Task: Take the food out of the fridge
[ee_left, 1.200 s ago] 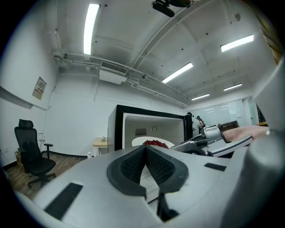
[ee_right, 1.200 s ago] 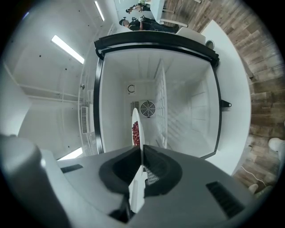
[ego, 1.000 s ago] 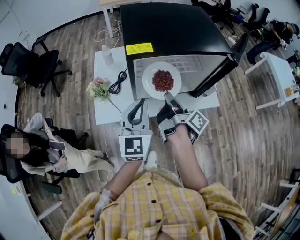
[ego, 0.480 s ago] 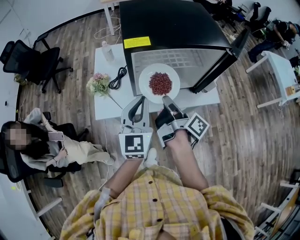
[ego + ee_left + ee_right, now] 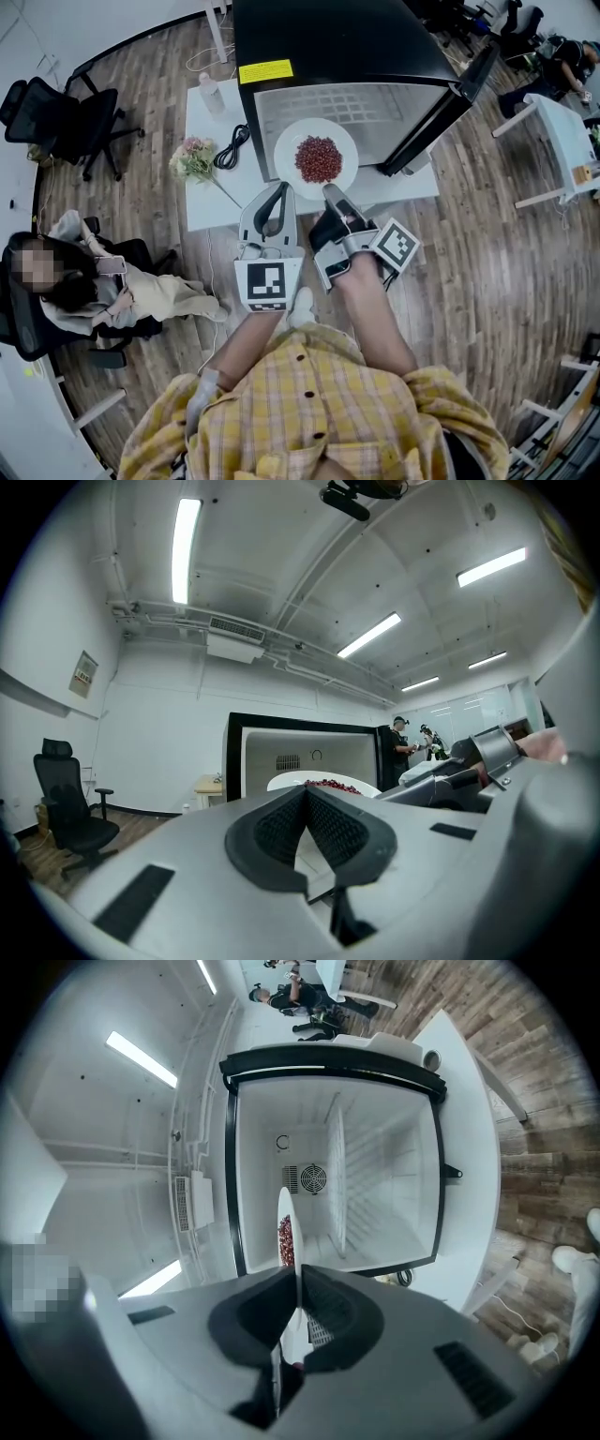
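Floor: wood planks (image 5: 487,281); black office chair (image 5: 66,122) at far left, a seated person (image 5: 122,291) below it.
Table: white table (image 5: 202,202) left of centre, carrying flowers (image 5: 192,159), a coiled black cable (image 5: 230,147) and a clear bottle (image 5: 212,92).
Left gripper: my left gripper (image 5: 278,190) is level at the table's near edge, pads pressed together on themselves.
Plate: white plate (image 5: 291,141) of red beans (image 5: 319,157), just outside the fridge mouth, above the table.
Right gripper: my right gripper (image 5: 330,190) is clamped on the plate's near rim; its own view shows the plate edge-on between the pads.
Fridge: black fridge (image 5: 328,37) on the table, white inside.
Door: fridge door (image 5: 450,103) swung open to the right.
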Motion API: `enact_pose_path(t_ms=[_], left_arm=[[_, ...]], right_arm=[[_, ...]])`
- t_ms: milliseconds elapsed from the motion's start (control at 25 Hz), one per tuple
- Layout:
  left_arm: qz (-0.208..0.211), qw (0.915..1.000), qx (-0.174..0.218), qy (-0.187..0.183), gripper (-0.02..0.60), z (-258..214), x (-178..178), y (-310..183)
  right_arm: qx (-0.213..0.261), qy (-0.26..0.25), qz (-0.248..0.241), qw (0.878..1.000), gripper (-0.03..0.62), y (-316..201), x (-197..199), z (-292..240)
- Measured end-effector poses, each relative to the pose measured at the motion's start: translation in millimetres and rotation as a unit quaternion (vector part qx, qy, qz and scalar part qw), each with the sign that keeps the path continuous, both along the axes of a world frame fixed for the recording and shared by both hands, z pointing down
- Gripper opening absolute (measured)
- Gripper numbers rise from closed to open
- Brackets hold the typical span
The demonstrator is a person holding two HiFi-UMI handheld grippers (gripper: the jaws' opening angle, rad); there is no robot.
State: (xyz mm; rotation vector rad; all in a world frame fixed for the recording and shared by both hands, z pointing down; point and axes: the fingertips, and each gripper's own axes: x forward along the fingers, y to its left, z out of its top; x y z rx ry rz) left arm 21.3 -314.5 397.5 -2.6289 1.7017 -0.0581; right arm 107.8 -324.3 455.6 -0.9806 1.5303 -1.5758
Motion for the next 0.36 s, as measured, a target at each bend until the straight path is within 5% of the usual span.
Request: enact_pose_path(t_ms=[360], left_arm=[[0.000,1.0000,-0.002,0.001,0.008,-11.2,-3.3,-9.1]], right_arm=[[-0.004,0.000,0.003,1.000,0.017,-9.9,-0.3,-11.2]])
